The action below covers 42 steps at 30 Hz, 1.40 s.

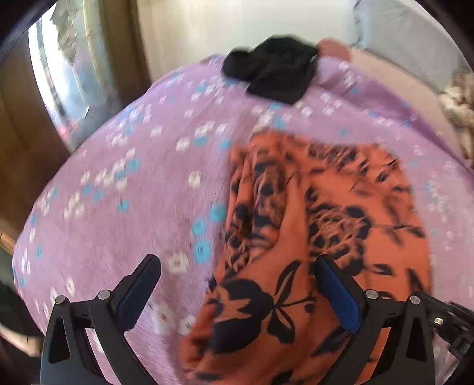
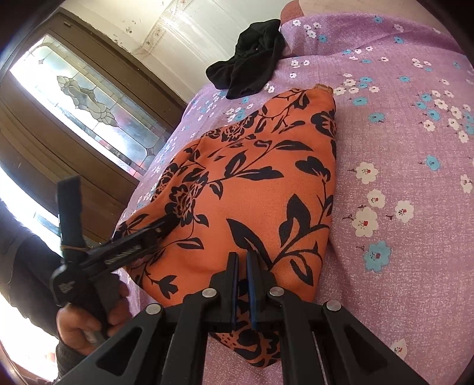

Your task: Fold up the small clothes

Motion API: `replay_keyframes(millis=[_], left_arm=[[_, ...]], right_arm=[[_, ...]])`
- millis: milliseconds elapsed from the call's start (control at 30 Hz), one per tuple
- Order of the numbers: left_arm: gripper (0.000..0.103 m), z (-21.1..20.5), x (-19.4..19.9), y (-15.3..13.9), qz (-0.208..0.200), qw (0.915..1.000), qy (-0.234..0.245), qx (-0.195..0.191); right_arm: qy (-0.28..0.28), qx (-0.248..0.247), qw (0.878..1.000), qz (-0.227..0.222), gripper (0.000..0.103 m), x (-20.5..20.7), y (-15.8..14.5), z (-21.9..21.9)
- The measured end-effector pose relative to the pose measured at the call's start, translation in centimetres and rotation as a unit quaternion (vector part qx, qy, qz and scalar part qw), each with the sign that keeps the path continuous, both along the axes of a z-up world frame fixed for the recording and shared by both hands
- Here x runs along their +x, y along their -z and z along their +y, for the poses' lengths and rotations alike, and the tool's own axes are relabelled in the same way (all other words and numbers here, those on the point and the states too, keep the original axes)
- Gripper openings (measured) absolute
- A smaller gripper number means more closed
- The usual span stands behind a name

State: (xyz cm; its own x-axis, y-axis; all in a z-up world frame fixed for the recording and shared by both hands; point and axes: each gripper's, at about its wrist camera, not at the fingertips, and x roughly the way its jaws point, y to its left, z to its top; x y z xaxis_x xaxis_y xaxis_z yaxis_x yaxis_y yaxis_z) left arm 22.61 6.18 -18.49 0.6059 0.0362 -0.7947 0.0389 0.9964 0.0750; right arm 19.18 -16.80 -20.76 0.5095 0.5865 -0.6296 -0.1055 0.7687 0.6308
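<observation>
Lilac floral sheet [image 2: 400,142] bears black garment [image 2: 248,68] beyond orange cloth [image 2: 251,192].

Lilac flowered sheet [image 2: 400,142], leaded-glass wooden door [image 2: 89,97] beside it, white wall [image 1: 237,23] behind.

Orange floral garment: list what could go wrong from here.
1. The right gripper is shut at the orange garment's near edge; pulling may drag the whole fold out of shape.
2. The left gripper hangs open above it and could snag loose layers.
3. The black garment lies close behind, and could get swept along.
</observation>
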Motion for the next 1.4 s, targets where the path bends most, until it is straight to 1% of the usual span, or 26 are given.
replay_keyframes(millis=[67, 100, 133, 167, 200, 233, 267, 300, 367, 433, 500, 567, 600, 633, 700, 767, 800, 833, 867, 900, 933, 1000, 1100, 1200, 1300, 1400], left_arm=[[0.103, 1.1, -0.5, -1.4, -0.034, 0.999, -0.021, 0.022], [0.103, 1.6, -0.5, -1.5, -0.033, 0.9986, -0.028, 0.029], [0.103, 2.2, -0.3, -1.1, -0.021, 0.9988, -0.033, 0.031], [0.103, 2.7, 0.3, -0.1, 0.008, 0.9989, -0.035, 0.03], [0.103, 2.9, 0.5, 0.5, 0.026, 0.9987, -0.034, 0.027], [0.103, 2.9, 0.6, 1.1, 0.038, 0.9984, -0.032, 0.026], [0.103, 2.8, 0.5, 1.2, 0.032, 0.9986, -0.028, 0.032], [0.103, 2.4, 0.3, 1.1, 0.025, 0.9983, -0.018, 0.049], [0.103, 2.2, 0.3, 1.0, 0.018, 0.9978, -0.007, 0.063], [0.103, 2.8, 0.5, 0.9, 0.026, 0.9988, -0.011, 0.039], [0.103, 4.0, 0.9, 0.6, 0.035, 0.9992, -0.021, -0.003], [0.103, 5.0, 1.0, -0.3, 0.023, 0.9986, -0.032, -0.035], [0.103, 5.3, 0.8, -0.8, 0.012, 0.9985, -0.039, -0.036], [0.103, 5.6, 0.7, -1.2, -0.002, 0.9983, -0.05, -0.03], [0.103, 5.9, 0.5, -1.5, -0.014, 0.9976, -0.065, -0.018], [0.103, 5.7, 0.7, -0.7, 0.003, 0.9978, -0.066, -0.005], [0.103, 5.5, 1.0, -0.1, 0.015, 0.9979, -0.062, 0.004], [0.103, 5.0, 1.2, 0.7, 0.03, 0.9976, -0.057, 0.024], [0.103, 4.3, 1.4, 1.5, 0.039, 0.9964, -0.052, 0.053], [0.103, 3.9, 1.1, 1.9, 0.038, 0.9951, -0.05, 0.076], [0.103, 3.5, 1.1, 2.0, 0.031, 0.9941, -0.046, 0.093], [0.103, 3.5, 1.5, 2.1, 0.034, 0.9942, -0.047, 0.09], [0.103, 4.2, 1.7, 2.0, 0.042, 0.9953, -0.066, 0.057], [0.103, 4.1, 1.8, 1.4, 0.028, 0.9954, -0.069, 0.061], [0.103, 3.7, 1.4, -0.1, -0.008, 0.9952, -0.073, 0.065], [0.103, 3.3, 1.2, -1.2, -0.037, 0.9938, -0.076, 0.072]], right_arm=[[-0.003, -0.017, 1.0, -0.02, 0.011, -0.2, -1.1, 0.3], [-0.005, -0.017, 0.999, -0.044, 0.01, -0.5, -2.0, 0.4], [-0.006, -0.016, 0.998, -0.06, 0.01, -0.7, -2.5, 0.5], [-0.01, -0.017, 0.997, -0.071, 0.01, -0.8, -2.9, 0.8], [-0.021, -0.018, 0.997, -0.07, 0.01, -0.7, -2.8, 1.2], [-0.043, -0.02, 0.997, -0.053, 0.01, -0.3, -2.1, 2.0], [-0.07, -0.017, 0.997, -0.028, 0.011, 0.1, -0.9, 2.9], [-0.086, -0.014, 0.996, -0.011, 0.012, 0.4, 0.4, 3.6], [-0.075, -0.005, 0.997, -0.028, 0.01, 0.2, 0.5, 3.4], [-0.08, 0.004, 0.997, -0.013, 0.01, 0.7, 0.4, 3.0], [-0.079, 0.018, 0.997, -0.004, 0.01, 1.0, 0.5, 2.5], [-0.075, 0.021, 0.997, -0.005, 0.01, 0.7, 0.4, 2.4], [-0.076, 0.014, 0.997, -0.008, 0.01, 0.6, 0.2, 2.6], [-0.079, 0.002, 0.997, -0.017, 0.01, 0.5, -0.3, 2.8], [-0.083, -0.006, 0.995, -0.045, 0.012, -0.3, -1.5, 3.4], [-0.092, 0.011, 0.994, -0.066, 0.012, -0.8, -2.3, 3.8], [-0.097, 0.004, 0.993, -0.061, 0.012, -0.9, -2.2, 4.4], [-0.102, -0.009, 0.994, -0.047, 0.012, -0.7, -1.5, 5.0], [-0.109, -0.023, 0.993, -0.027, 0.014, -0.3, -0.4, 5.7], [-0.113, -0.025, 0.993, -0.027, 0.014, -0.3, 0.4, 6.1], [-0.111, -0.025, 0.992, -0.048, 0.014, -0.6, 0.5, 6.2], [-0.11, -0.033, 0.992, -0.05, 0.014, -0.7, 0.1, 6.3], [-0.112, -0.034, 0.992, -0.044, 0.014, -0.6, -0.2, 6.2], [-0.109, -0.025, 0.993, -0.04, 0.014, -0.8, -0.1, 5.9], [-0.106, -0.024, 0.994, -0.029, 0.014, -0.9, -1.0, 5.7], [-0.083, -0.014, 0.995, -0.044, 0.014, -1.2, -2.3, 4.1]])
